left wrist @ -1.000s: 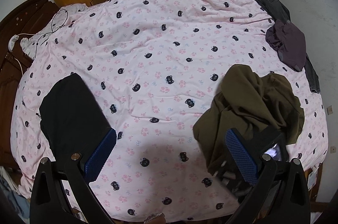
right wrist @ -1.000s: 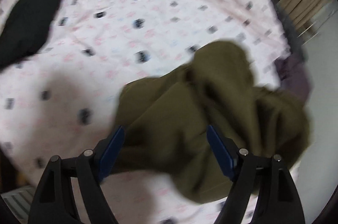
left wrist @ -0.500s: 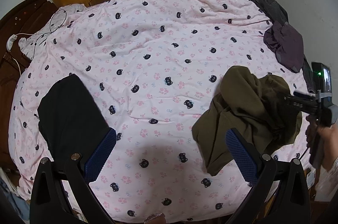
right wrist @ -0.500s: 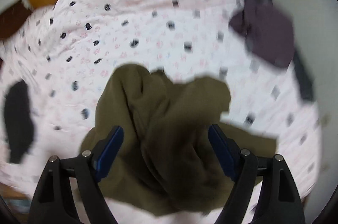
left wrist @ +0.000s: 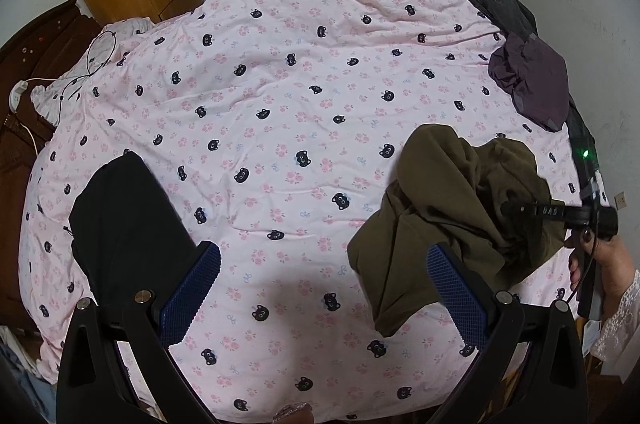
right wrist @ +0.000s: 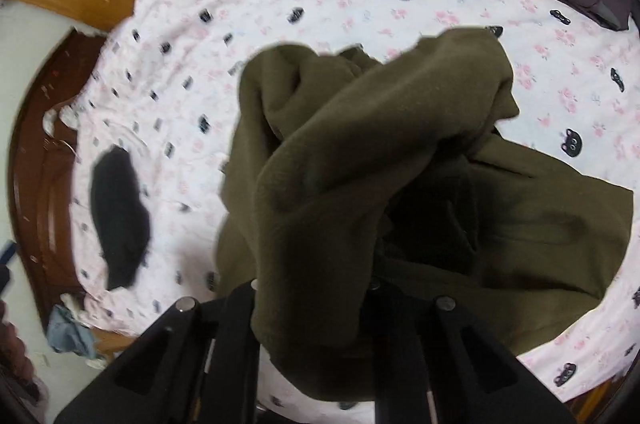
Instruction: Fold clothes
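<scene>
On the pink sheet [left wrist: 280,71], near its right edge, sits the olive garment [left wrist: 452,207] in a crumpled heap. Right gripper [right wrist: 316,288] is closing, jaws clamped on a bunched fold of it. Left gripper [left wrist: 320,288] hangs spread wide with nothing in it, black garment [left wrist: 124,224] just left of it, purple one [left wrist: 532,83] beyond the olive.

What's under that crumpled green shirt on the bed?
Around the olive-green garment you can see the pink cat-print bedspread, so it lies on that. Whatever sits directly beneath the heap is covered. The right gripper is closing on its fabric, which hides the fingers.
</scene>
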Demonstrator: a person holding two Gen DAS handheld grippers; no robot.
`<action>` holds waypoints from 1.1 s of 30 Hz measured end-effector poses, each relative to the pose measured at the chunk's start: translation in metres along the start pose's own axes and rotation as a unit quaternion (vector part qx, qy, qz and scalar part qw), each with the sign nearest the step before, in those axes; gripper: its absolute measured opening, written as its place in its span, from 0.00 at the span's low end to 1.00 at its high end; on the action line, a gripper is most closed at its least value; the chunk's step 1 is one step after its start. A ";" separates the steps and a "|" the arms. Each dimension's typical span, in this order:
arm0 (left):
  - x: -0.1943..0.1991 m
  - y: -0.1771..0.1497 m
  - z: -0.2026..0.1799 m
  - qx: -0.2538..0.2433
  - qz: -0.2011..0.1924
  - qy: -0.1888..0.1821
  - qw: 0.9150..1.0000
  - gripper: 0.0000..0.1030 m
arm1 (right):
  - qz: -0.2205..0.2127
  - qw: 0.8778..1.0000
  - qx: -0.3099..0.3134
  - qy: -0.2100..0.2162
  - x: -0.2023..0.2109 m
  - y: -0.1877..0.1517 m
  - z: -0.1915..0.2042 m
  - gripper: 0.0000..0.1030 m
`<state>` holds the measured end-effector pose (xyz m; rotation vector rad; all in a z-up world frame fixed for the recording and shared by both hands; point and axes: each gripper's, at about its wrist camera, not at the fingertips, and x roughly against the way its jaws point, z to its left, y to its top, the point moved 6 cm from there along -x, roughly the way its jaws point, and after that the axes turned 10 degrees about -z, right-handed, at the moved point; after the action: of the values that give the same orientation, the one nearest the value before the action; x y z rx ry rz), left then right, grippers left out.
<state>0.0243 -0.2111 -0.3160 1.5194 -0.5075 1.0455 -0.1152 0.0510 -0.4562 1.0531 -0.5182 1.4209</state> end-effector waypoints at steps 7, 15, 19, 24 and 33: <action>0.006 0.016 -0.031 -0.014 -0.008 -0.005 1.000 1.00 | -0.093 0.973 -0.159 0.141 0.077 0.047 -0.028 0.11; 0.020 0.048 -0.083 -0.027 -0.030 -0.025 0.999 1.00 | -0.198 0.948 -0.170 0.183 0.231 0.115 -0.066 0.11; 0.028 0.063 -0.110 -0.034 -0.042 -0.044 0.998 1.00 | -0.261 0.951 -0.100 0.135 0.332 0.152 -0.070 0.11; 0.036 0.076 -0.129 -0.039 -0.053 -0.063 0.996 1.00 | -0.292 0.955 0.012 0.054 0.420 0.189 -0.039 0.11; 0.035 0.078 -0.092 -0.021 -0.057 -0.045 0.997 1.00 | -0.129 0.963 0.213 -0.107 0.262 0.221 0.038 0.11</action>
<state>-0.0505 -0.1349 -0.2492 1.5446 -0.4964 0.8758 -0.2753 0.1237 -0.1599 1.5722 -0.2149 1.2186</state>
